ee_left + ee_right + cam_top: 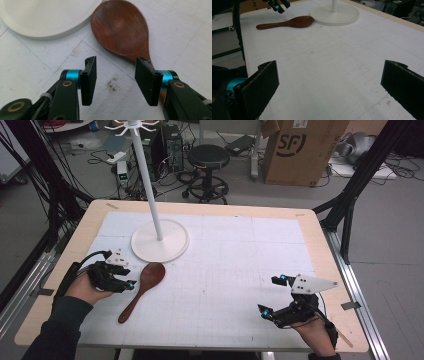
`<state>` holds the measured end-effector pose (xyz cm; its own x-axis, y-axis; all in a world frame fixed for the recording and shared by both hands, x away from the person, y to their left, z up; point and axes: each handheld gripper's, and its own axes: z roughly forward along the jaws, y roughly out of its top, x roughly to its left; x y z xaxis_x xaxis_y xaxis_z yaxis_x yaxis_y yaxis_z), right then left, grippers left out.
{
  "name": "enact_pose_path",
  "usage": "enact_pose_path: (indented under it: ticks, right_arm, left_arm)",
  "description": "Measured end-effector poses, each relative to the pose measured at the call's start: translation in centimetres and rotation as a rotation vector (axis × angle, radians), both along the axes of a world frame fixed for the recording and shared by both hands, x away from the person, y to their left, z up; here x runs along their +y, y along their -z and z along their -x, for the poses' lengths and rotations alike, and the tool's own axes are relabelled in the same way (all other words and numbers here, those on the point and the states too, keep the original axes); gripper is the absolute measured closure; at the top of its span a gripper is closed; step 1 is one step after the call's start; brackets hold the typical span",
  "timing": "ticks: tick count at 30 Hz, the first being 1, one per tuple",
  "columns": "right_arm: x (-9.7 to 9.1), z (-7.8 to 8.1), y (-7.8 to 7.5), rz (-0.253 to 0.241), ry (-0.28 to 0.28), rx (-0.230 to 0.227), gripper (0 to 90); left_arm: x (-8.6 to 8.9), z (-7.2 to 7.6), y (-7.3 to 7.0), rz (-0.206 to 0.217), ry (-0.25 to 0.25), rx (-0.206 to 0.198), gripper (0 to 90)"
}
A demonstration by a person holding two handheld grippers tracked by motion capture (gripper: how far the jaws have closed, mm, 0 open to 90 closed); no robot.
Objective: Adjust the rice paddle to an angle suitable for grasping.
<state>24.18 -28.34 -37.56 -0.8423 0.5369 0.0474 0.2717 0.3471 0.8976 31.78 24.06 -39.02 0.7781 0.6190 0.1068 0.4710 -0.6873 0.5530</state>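
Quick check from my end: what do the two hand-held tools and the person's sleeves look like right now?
Both are black frames. The left tool and right tool have flat black ribbed pads on blue metal collars, with brass rivets. Each carries a grey three-cornered plate with dark dots and trails a black cable. The sleeves are dark.

Left gripper (pixel 131 284) sits just beside the wooden spoon (pixel 143 290), whose bowl lies right next to the white stand base (pixel 160 241), so little room there, and the stand's pole (pixel 148 180) blocks passage above the base. White mat (pixel 240 270) between spoon and right gripper (pixel 272 295) is open. Right gripper's wide-set jaws face bare mat.
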Motion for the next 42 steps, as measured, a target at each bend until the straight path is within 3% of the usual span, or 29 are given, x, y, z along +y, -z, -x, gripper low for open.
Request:
enact_pose_path:
  ticks: [8,10,14,16,19,21,28,33,42]
  right_arm:
    - [0.1,-0.2,0.1,0.002,-0.009,-0.003,0.3]
    - [0.2,-0.2,0.1,0.003,-0.009,0.005,0.3]
    - [0.1,-0.3,0.1,0.003,-0.008,0.007,0.3]
    - [0.1,-0.3,0.1,0.003,-0.008,0.004,0.3]
    - [0.0,-0.3,0.1,0.003,-0.009,0.003,0.3]
    - [0.0,-0.2,0.1,0.003,-0.008,0.006,0.3]
    - [-0.2,-0.2,0.2,0.005,-0.002,0.002,0.3]
    - [-0.2,-0.2,0.1,0.004,0.000,0.001,0.3]
    - [-0.1,-0.3,0.2,0.006,-0.002,-0.001,0.3]
  left_arm:
    - [0.3,-0.9,0.3,-0.052,-0.044,0.009,66.7]
    - [0.3,-1.1,0.4,-0.066,-0.056,0.008,76.8]
    - [0.3,-1.5,0.7,-0.098,-0.046,0.015,84.0]
    - [0.0,-1.7,0.8,-0.137,-0.028,0.021,88.9]
    - [-0.6,-2.0,0.7,-0.178,0.008,0.027,89.8]
    - [-0.9,-2.3,0.7,-0.180,0.018,0.030,89.8]
    - [-1.8,-3.0,1.1,-0.248,0.062,0.051,90.0]
    - [-2.2,-3.3,1.5,-0.297,0.126,0.065,90.0]
    - [-2.9,-3.3,2.1,-0.323,0.169,0.081,90.0]
